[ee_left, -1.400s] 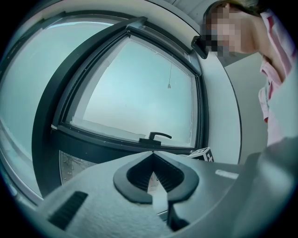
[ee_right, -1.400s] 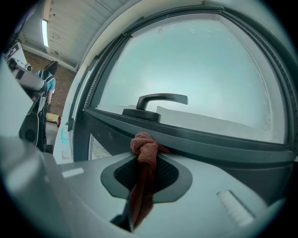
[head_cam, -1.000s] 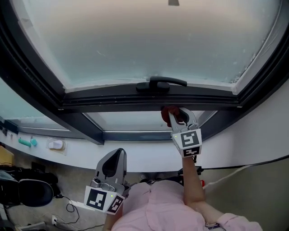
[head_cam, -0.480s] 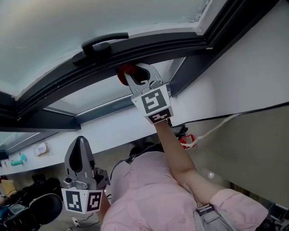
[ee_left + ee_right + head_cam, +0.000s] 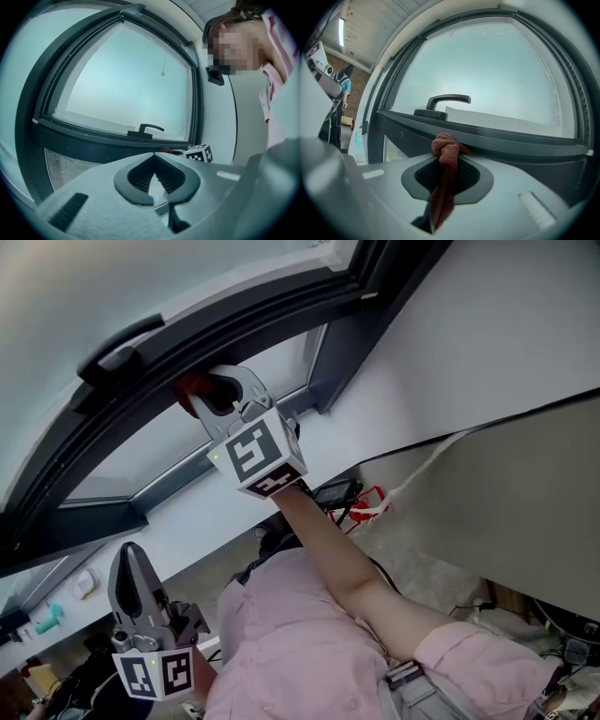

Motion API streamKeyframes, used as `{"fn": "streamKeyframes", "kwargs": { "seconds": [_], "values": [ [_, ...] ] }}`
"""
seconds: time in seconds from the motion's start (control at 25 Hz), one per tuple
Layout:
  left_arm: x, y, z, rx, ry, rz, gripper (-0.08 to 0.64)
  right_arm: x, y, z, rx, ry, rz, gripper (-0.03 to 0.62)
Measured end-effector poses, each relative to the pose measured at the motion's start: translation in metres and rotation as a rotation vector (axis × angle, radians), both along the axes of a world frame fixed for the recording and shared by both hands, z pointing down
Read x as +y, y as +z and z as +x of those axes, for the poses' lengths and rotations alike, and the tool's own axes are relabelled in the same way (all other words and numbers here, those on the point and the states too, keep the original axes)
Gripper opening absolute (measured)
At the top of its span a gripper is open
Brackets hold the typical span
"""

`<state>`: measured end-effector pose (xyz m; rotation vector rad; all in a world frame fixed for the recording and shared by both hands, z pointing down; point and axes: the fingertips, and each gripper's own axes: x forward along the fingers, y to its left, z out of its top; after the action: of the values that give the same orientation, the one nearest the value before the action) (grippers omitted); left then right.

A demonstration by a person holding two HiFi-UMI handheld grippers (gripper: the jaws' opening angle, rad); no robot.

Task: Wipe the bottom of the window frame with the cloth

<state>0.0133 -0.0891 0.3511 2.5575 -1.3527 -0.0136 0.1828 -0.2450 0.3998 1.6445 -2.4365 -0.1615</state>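
cloth (image 5: 443, 152) in right claw (image 5: 217, 395), at frame rail (image 5: 497, 143) | handle (image 5: 445, 101) above (slightly left) | left claw (image 5: 129, 570) low, well apart

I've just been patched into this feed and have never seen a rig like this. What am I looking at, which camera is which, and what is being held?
There is no robot arm here. A person in a pink shirt holds a two-jaw gripper in each hand. The head view comes from a camera on the person's head, looking down. The other two views come from a camera riding on each gripper, looking along its jaws. The right gripper is raised to the dark window frame, just below the window handle. Its jaws are shut on a reddish cloth, whose knotted end appears to rest against the frame's bottom rail. The left gripper hangs low at the person's side, jaws together with nothing between them. The marker cubes are parts of the grippers.
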Motion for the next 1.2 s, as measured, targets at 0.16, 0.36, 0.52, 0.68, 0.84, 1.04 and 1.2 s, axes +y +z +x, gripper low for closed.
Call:
{"fn": "streamKeyframes", "kwargs": {
  "seconds": [0.16,0.36,0.52,0.68,0.84,1.04,1.2],
  "values": [
    [-0.003,0.002,0.008,-0.004,0.028,-0.009,0.000,0.000,0.002,0.009,-0.019,0.021,-0.003,0.058],
    [-0.006,0.003,0.009,0.000,0.037,-0.016,0.002,0.001,0.003,0.011,-0.019,0.023,-0.008,0.058],
    [-0.009,0.003,0.005,0.000,0.028,-0.016,0.000,0.000,0.001,0.010,-0.001,0.017,-0.003,0.058],
    [-0.009,0.002,0.008,0.000,0.032,-0.011,0.001,0.000,0.001,0.018,-0.001,0.032,-0.008,0.058],
    [-0.009,0.002,0.014,0.000,0.040,-0.005,0.000,0.001,0.001,0.033,-0.016,0.058,-0.009,0.058],
    [-0.009,0.001,0.021,0.010,0.048,0.004,0.000,0.002,0.000,0.046,-0.002,0.065,-0.009,0.058],
    [-0.009,-0.001,0.026,0.013,0.048,0.012,0.000,0.002,-0.001,0.051,0.011,0.057,-0.011,0.058]
  ]
}}
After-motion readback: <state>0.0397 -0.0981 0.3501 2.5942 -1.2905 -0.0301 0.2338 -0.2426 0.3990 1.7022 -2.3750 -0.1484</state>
